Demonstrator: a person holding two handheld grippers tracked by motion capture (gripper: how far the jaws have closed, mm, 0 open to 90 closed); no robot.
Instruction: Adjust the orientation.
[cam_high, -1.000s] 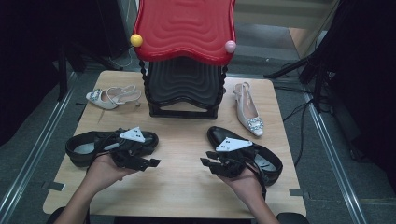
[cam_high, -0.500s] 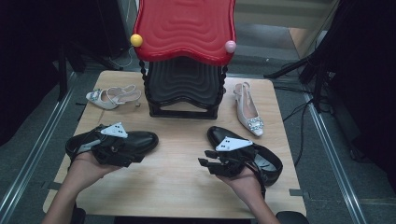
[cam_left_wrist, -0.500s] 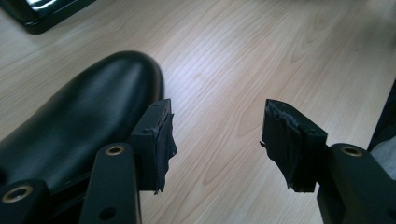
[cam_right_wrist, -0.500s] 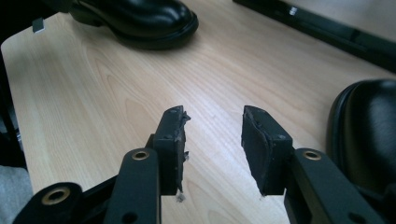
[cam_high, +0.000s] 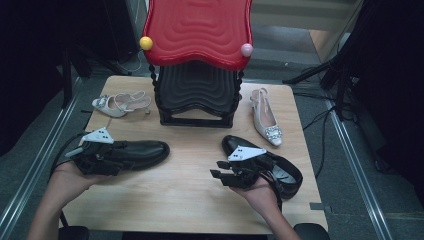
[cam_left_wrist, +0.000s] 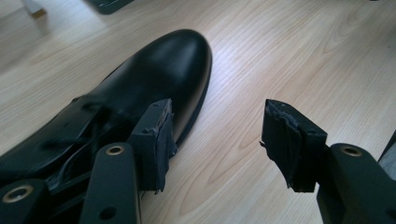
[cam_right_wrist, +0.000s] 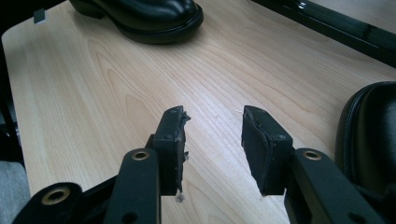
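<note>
- Left gripper (cam_left_wrist: 217, 126): jaws apart, clamping nothing; bare table (cam_high: 200, 200) between the pads, one jaw just beside the sole edge of the left black shoe (cam_left_wrist: 154, 70).
- Right gripper (cam_right_wrist: 212, 135): jaws apart and just opened wider, nothing between them but wood; right black shoe (cam_high: 287, 172) close alongside, under and behind the hand.
- Location of the pair: both black shoes flat on the near half of the table, one at each side, well apart, left toe pointing toward the centre.
- Expected handling: polished leather, probably slick on the rounded toe cap; upper fairly stiff, sole rigid; moderate weight, likely to tip if held from one end.
- Recommended hold: quarter or heel collar at the foot opening, one jaw inside, one outside; avoid the toe cap, too wide and too smooth for the pads.
- Farther back: black rack with red top (cam_high: 197, 95) at the centre rear, a pale heeled shoe (cam_high: 120, 102) at its left, a second pale shoe (cam_high: 267, 120) at its right.
</note>
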